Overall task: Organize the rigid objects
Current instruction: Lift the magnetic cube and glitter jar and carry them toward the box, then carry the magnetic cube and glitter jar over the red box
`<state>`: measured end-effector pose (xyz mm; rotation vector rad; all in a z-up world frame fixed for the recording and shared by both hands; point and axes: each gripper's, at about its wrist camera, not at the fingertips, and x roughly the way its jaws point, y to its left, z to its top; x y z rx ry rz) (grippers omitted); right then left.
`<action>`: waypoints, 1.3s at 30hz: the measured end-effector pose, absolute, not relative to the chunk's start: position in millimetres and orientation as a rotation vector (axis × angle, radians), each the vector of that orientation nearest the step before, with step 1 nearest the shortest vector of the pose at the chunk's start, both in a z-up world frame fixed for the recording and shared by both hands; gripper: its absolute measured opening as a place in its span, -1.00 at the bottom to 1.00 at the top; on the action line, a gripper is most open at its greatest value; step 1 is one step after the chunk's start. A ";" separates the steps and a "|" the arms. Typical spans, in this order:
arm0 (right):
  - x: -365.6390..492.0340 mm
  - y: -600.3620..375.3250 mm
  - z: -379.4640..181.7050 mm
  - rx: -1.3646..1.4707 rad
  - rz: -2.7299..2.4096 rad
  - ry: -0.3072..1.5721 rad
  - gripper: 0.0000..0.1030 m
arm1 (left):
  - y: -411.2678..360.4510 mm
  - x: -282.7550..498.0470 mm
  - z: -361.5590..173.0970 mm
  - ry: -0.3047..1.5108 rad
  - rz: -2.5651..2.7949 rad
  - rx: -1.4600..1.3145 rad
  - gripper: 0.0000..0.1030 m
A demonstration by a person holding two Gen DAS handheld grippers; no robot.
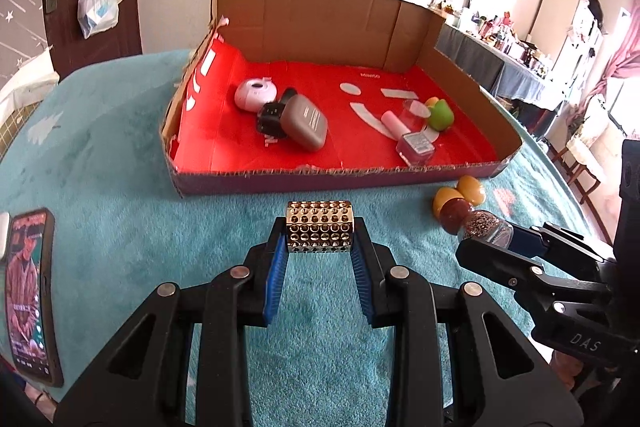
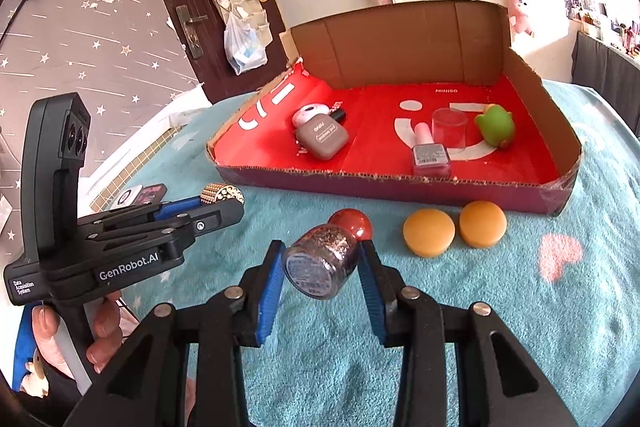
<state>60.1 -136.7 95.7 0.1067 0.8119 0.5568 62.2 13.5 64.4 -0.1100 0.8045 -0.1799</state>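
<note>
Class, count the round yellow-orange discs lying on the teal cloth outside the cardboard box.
2. One disc and a second disc lie side by side on the teal cloth, just before the cardboard box front wall.
</note>
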 end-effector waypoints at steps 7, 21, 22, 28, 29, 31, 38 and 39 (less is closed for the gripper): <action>65.8 -138.1 105.4 0.111 0.557 0.786 -0.24 | 8.7 69.6 78.3 0.766 -0.192 -0.092 -0.45; 84.8 -138.9 118.8 0.115 0.558 0.747 -0.24 | 4.0 87.3 86.5 0.743 -0.197 -0.060 -0.45; 86.6 -139.0 119.5 0.114 0.557 0.745 -0.24 | 4.0 88.2 86.7 0.743 -0.198 -0.058 -0.45; 96.5 -138.9 123.5 0.112 0.552 0.737 -0.25 | 4.5 98.0 89.2 0.740 -0.204 -0.055 -0.45; 98.8 -138.8 123.6 0.113 0.552 0.737 -0.25 | 4.3 99.5 89.3 0.740 -0.205 -0.053 -0.45; 102.7 -138.9 123.8 0.115 0.552 0.739 -0.25 | 3.9 102.5 89.3 0.740 -0.204 -0.048 -0.45; 116.2 -139.4 124.5 0.112 0.546 0.749 -0.25 | 1.3 114.6 84.8 0.761 -0.215 -0.034 -0.45; 118.2 -139.5 124.4 0.112 0.545 0.751 -0.25 | 0.9 116.4 84.0 0.764 -0.217 -0.033 -0.45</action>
